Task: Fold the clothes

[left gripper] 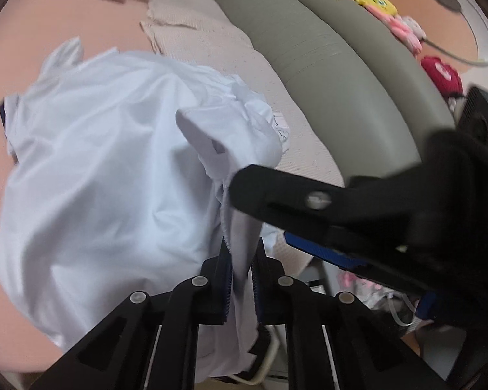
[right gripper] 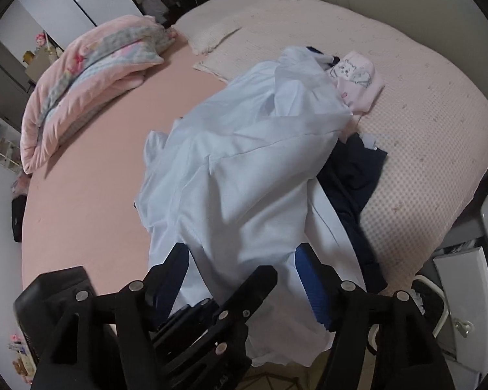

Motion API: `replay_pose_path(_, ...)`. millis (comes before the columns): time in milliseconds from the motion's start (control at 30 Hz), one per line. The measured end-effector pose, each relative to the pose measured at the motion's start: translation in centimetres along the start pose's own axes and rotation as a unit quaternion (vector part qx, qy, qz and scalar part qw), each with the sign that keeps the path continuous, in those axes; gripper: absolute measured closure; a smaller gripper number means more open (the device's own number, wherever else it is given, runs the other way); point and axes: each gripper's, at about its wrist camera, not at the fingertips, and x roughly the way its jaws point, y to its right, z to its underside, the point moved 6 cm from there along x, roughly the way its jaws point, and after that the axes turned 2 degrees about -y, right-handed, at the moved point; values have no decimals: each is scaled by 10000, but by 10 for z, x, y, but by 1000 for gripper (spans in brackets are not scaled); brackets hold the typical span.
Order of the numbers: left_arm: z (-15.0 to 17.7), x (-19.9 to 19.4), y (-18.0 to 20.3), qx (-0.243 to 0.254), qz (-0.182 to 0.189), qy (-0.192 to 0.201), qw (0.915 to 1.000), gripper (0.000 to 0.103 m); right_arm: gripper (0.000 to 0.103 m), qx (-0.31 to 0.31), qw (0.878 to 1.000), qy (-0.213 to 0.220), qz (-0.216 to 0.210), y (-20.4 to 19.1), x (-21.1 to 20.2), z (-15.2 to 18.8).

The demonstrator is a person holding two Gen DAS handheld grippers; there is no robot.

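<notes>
My left camera sits close over the white shirt [left gripper: 107, 169], angled down toward the grey headboard [left gripper: 325, 74] behind it. My right camera looks steeply down from the bed's edge, shirt [right gripper: 244, 169] close below, quilt [right gripper: 91, 81] beyond. Both views share the shirt.

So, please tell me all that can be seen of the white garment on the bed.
The white garment is thin, smooth cloth, crumpled and unfolded, lying across the pink bed. One stitched edge is pinched in the shut left gripper. The right gripper stands open, its fingers either side of the cloth. A dark navy garment and a pink printed garment lie partly under it.
</notes>
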Motion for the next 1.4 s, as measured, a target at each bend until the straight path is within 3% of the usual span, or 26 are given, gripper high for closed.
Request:
replay_pose_path(133, -3, -3, 2, -56, 13, 72, 10000, 96, 36, -95, 9998, -151, 94, -5, 13, -2)
replay_pose_path(400, -4, -1, 7, -90, 92, 172, 9998, 96, 36, -700, 9932, -322, 877, -16, 30, -4)
replay_pose_path(533, -5, -3, 4, -227, 154, 223, 9994, 96, 38, -381, 9965, -707, 221, -13, 47, -2)
replay_pose_path(600, -6, -5, 1, -292, 147, 264, 9991, 96, 54, -152, 9967, -791, 106, -4, 53, -4)
replay_pose_path(733, -1, -7, -5, -342, 158, 136, 9992, 96, 72, 228, 9942, -937, -479, 6, 59, -3)
replay_pose_path(800, 3, -15, -11, -280, 133, 122, 9994, 96, 85, 212, 9942, -916, -526, 7, 58, -3)
replay_pose_path(867, 7, -19, -17, -216, 128, 123, 9996, 96, 93, 142, 9958, -808, -416, 7, 56, -3)
replay_pose_path(1200, 4, -30, -28, -336, 158, 293, 9989, 96, 95, 131, 9966, -254, -769, -3, 27, 3)
replay_pose_path(1400, -6, -63, -25, -320, 198, 564, 9977, 96, 95, -1, 9892, -99, -1459, -27, 11, -2)
